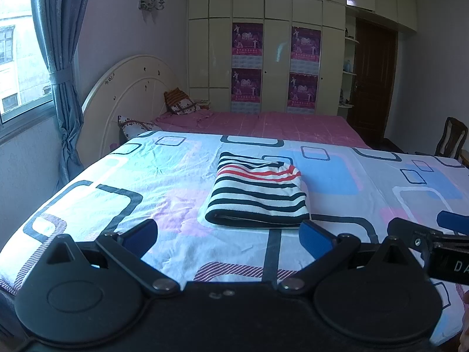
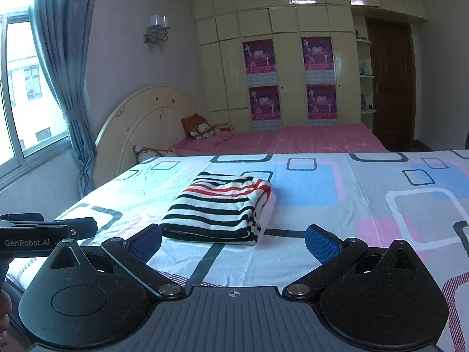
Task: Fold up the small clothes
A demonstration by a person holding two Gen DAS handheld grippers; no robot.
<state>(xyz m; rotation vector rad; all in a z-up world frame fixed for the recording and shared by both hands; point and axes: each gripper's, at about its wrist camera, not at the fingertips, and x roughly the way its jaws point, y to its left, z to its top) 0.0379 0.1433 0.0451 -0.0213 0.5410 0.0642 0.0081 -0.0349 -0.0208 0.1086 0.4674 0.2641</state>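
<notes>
A striped garment (image 1: 258, 195), white with black and red stripes, lies folded into a compact rectangle on the patterned sheet (image 1: 146, 182); it also shows in the right wrist view (image 2: 219, 209). My left gripper (image 1: 228, 239) is open and empty, just in front of the garment's near edge. My right gripper (image 2: 233, 245) is open and empty, also just short of the garment. Each gripper shows at the edge of the other's view: the right one (image 1: 431, 234) and the left one (image 2: 58, 230).
The patterned sheet (image 2: 366, 205) covers a raised surface in front of a bed with a pink cover (image 1: 263, 126) and pillows (image 1: 180, 102). A cream headboard (image 1: 129, 94), window curtain (image 1: 58, 73), wardrobe (image 1: 275, 58) and a wooden chair (image 1: 451, 138) stand around.
</notes>
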